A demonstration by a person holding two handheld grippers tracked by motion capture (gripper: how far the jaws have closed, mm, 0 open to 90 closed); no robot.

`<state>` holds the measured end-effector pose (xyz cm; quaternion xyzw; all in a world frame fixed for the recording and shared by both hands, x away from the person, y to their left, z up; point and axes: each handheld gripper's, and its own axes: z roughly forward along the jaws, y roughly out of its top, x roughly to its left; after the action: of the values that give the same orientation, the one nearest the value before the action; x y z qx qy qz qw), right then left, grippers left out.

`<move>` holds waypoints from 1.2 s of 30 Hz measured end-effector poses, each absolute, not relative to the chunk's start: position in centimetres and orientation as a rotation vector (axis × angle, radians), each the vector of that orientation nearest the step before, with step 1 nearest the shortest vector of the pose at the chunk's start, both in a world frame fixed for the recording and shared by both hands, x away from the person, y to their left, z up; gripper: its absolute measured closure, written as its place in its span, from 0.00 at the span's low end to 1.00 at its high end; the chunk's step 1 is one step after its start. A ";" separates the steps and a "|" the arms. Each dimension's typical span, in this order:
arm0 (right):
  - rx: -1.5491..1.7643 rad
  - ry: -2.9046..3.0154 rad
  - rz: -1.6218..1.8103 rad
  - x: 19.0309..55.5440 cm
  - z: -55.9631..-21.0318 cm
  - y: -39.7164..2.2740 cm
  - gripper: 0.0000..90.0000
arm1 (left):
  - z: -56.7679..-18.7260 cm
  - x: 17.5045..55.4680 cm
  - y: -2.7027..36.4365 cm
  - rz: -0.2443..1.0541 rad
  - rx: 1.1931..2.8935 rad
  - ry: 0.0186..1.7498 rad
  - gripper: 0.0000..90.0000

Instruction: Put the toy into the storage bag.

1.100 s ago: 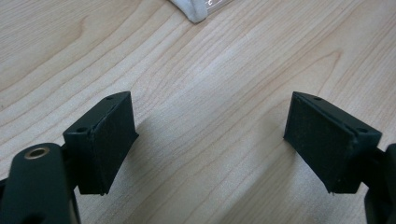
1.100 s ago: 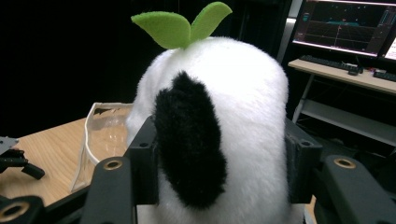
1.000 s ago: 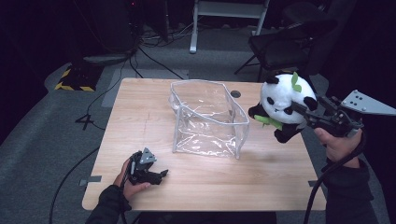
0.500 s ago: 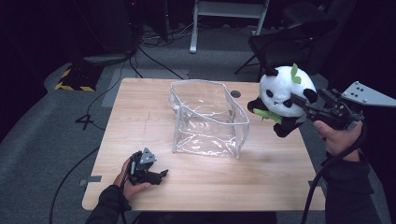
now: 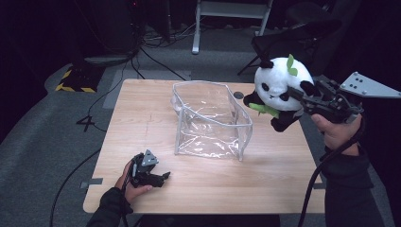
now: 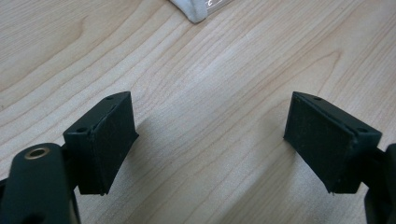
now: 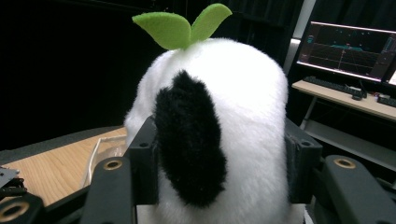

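One table (image 5: 283, 175), light wood, carries the work; on it stands one clear bag (image 5: 210, 120), upright with its mouth open to the top, no contents visible through its walls. One panda (image 5: 279, 87), a plush toy with a green leaf on its head, is clamped by the head between the jaws of the right claw (image 5: 302, 94); in the right gripper view the pads press into the white fur on both sides of the panda (image 7: 224, 116), so the grip appears firm. The panda hangs in the air off the tip of that claw, clear of the table, with the bag below and to the claw's far side, near but not touching. The left claw (image 5: 163, 176) rests low at the near edge of the table, jaws wide and holding nothing; in the left gripper view the bare wood lies between its pads (image 6: 109, 140), and a corner of the bag (image 6: 194, 11) sits ahead of it, well apart. Judged from this state, the pick-up is done and the toy is lifted; carrying it over the bag's mouth, lowering it in and releasing it remain to be done. The left claw has not yet taken hold of the bag to steady it. Count: one table, one bag, one panda, two claws.
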<state>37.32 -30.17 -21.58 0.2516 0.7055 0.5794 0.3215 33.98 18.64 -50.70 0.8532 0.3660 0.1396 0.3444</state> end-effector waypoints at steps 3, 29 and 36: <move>0.653 1.854 1.526 37.4 -21.4 -29.8 0.49 | -50.7 34.0 18.6 0.362 2.216 0.951 0.18; 0.571 1.917 1.552 38.7 -20.0 -24.9 0.49 | -50.7 34.0 18.7 0.364 2.218 0.953 0.18; 0.555 1.937 1.558 39.3 -19.9 -23.4 0.49 | -50.7 34.0 18.7 0.363 2.217 0.953 0.18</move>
<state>39.35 -23.40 -19.95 0.2083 0.7272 0.5848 0.2928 33.96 18.67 -50.69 0.8533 0.3668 0.1399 0.3433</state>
